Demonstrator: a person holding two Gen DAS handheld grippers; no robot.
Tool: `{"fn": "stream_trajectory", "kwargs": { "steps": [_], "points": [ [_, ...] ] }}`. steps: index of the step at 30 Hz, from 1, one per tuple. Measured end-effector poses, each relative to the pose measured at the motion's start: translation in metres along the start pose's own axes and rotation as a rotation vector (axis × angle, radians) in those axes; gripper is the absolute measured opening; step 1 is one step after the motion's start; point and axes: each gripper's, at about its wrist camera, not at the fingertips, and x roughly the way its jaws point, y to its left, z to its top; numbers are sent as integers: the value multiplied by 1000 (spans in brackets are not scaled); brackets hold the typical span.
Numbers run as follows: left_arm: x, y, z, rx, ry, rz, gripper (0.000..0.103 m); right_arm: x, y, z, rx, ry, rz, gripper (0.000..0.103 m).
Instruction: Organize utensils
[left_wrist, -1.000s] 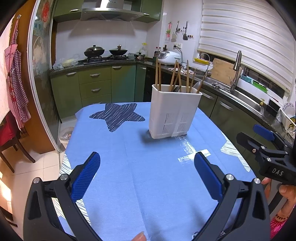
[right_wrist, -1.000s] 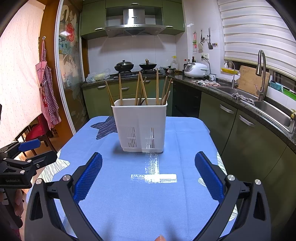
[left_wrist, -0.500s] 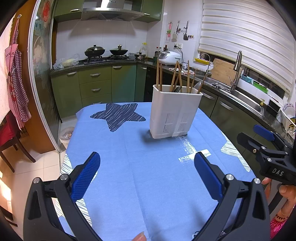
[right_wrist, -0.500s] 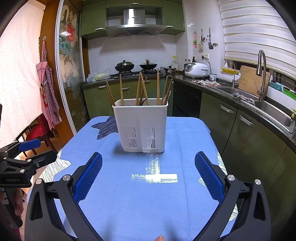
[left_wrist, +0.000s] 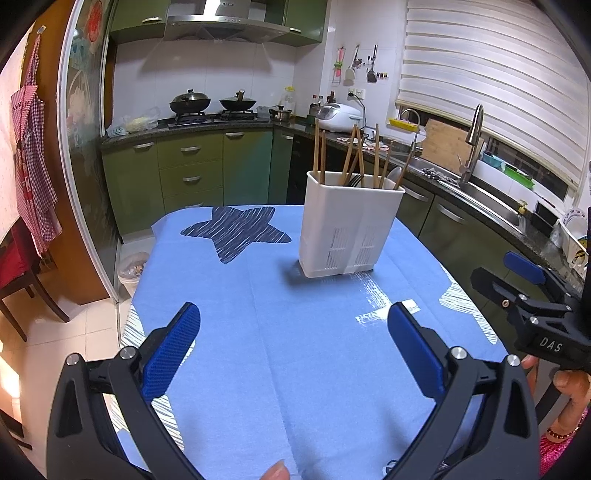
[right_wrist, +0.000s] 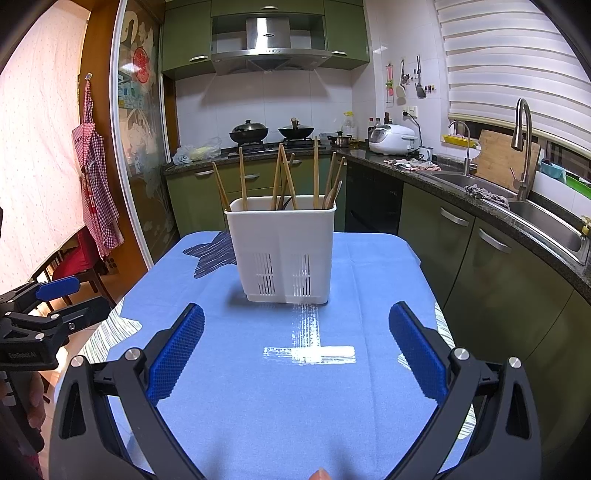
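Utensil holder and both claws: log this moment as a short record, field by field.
holder: white utensil holder, upright on the blue tablecloth
contents: wooden chopsticks standing upright or leaning; a spoon among them
left claw: open, empty, above the cloth, short of the holder
right claw: open, empty, facing the holder head-on
contact: neither claw touches the holder
loose utensils on cloth: none visible
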Motion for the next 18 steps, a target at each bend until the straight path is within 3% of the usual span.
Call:
{"fn": "stream_trajectory", "kwargs": {
  "steps": [18],
  "points": [
    [1,1,-3,-4,13,-12,97,2,4,-2,2,3,5,99]
  ]
}}
